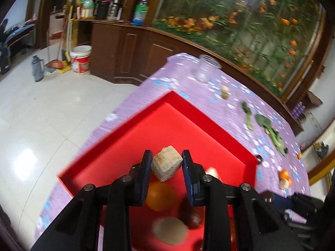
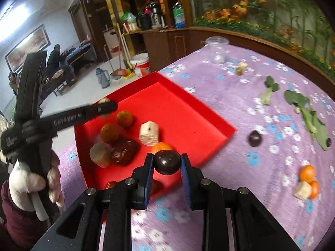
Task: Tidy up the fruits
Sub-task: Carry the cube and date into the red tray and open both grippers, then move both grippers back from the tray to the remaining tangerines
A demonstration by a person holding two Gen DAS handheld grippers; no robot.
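left tool (image 1: 166,164) grips a cube (image 1: 166,165) over the tray (image 1: 201,113); right tool (image 2: 167,162) grips a dark fruit (image 2: 166,162) at the tray's near edge, far half bare

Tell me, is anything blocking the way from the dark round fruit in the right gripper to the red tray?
Nothing visible blocks it. The right gripper holds the dark round fruit just before the red tray, whose low wall lies below it.

Cup: a clear plastic cup (image 2: 216,49) stands on the purple flowered cloth (image 2: 230,108).
Floor: a white bucket (image 1: 81,59) beside a grey flask (image 1: 38,68).
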